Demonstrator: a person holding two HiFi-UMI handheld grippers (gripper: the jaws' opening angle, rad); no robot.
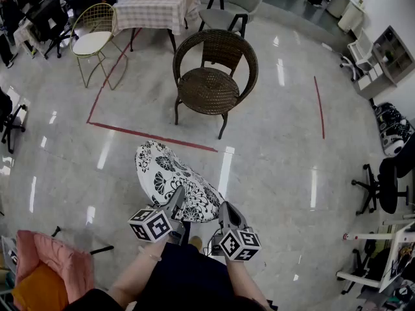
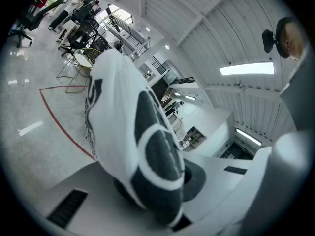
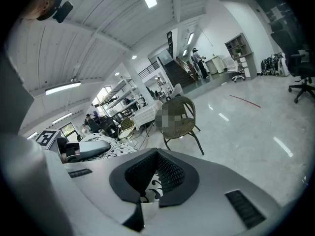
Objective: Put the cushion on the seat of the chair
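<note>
Black-and-white floral cushion (image 1: 170, 177) hangs at centre frame, the left gripper (image 1: 176, 198) and right gripper (image 1: 225, 209) both clamped on its edge. The dark wicker chair (image 1: 214, 76) at upper centre has a bare seat, so carrying and placing remain.

Checkered table (image 1: 157, 5), gold wire chair (image 1: 91, 42) beside it, red floor tape (image 1: 152, 137).

In the head view the left gripper (image 1: 176, 198) and right gripper (image 1: 225, 211) are covering the near edge of the cushion (image 1: 170, 177). In the left gripper view the cushion is sitting out of focus, blocking the jaw tips. Pink fabric (image 1: 48, 261) at near left is running off the frame.
</note>
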